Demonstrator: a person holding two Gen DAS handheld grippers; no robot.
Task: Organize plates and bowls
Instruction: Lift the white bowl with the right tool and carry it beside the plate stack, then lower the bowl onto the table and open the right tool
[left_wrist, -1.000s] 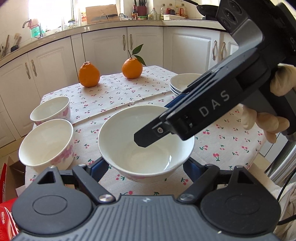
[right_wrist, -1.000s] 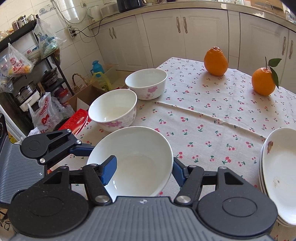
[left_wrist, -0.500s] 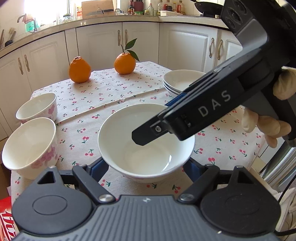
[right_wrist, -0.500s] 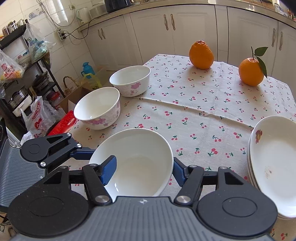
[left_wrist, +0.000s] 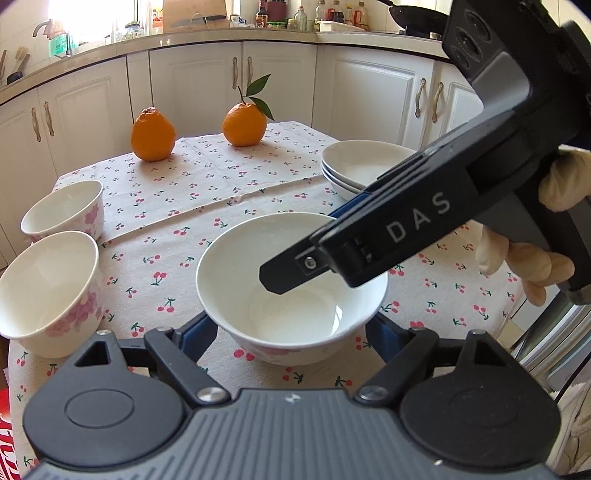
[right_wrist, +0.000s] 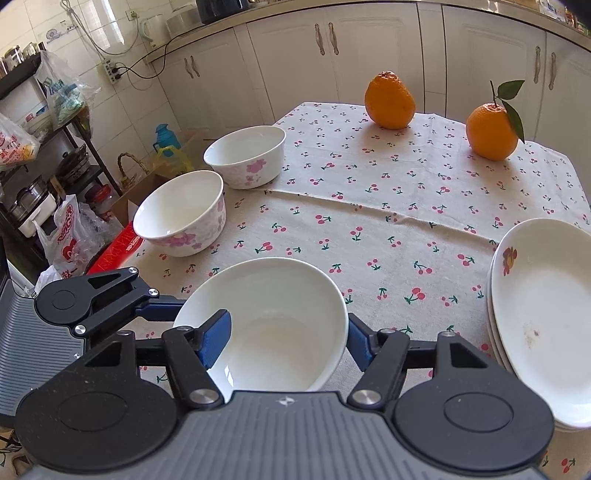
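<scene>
A white bowl (left_wrist: 291, 280) stands at the near edge of the cherry-print table. My left gripper (left_wrist: 291, 332) has its two blue fingers against the bowl's outer sides. My right gripper (right_wrist: 284, 339) has one blue finger (right_wrist: 216, 338) inside the bowl and the other outside its rim; it reaches in from the right in the left wrist view (left_wrist: 369, 240). Two floral bowls (right_wrist: 181, 218) (right_wrist: 245, 155) stand at the table's left. A stack of white plates (right_wrist: 543, 306) lies at the right.
Two oranges (right_wrist: 388, 99) (right_wrist: 491, 131) sit at the table's far side. White cabinets stand behind. Beside the table's left edge are a red box (right_wrist: 118, 251), bags and a shelf rack.
Both views have shifted a little: the floral bowls and oranges moved in frame, and the table looks slightly lower. Both grippers keep the same hold on the near bowl.
</scene>
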